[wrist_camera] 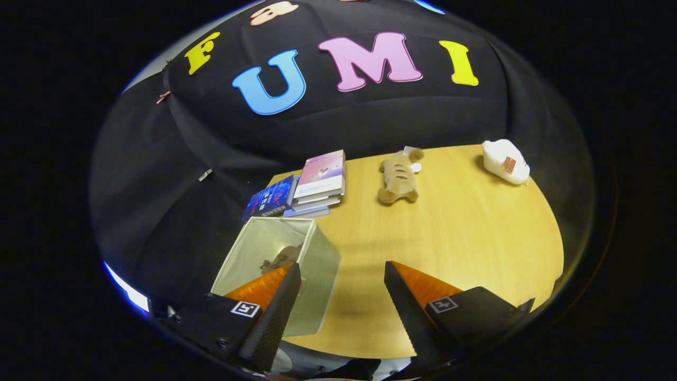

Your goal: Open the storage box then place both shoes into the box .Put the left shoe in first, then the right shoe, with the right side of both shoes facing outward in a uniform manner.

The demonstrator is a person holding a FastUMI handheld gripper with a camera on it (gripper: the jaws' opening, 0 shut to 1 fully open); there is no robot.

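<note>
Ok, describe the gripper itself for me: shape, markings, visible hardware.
The gripper has two wedge-shaped fingers with finely ribbed inner faces, tapering toward the tips. Each finger sits on a dark block carrying a small square black-and-white marker tag; bolt heads show on the block beside the storage box. No cables are visible.

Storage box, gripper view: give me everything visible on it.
The storage box is a translucent, frosted plastic-looking cube standing upright with its top open, at the wooden table's near edge, in front of the stacked books. A brownish item shows dimly inside. The open hand-held gripper hovers above; one finger overlaps it.
</note>
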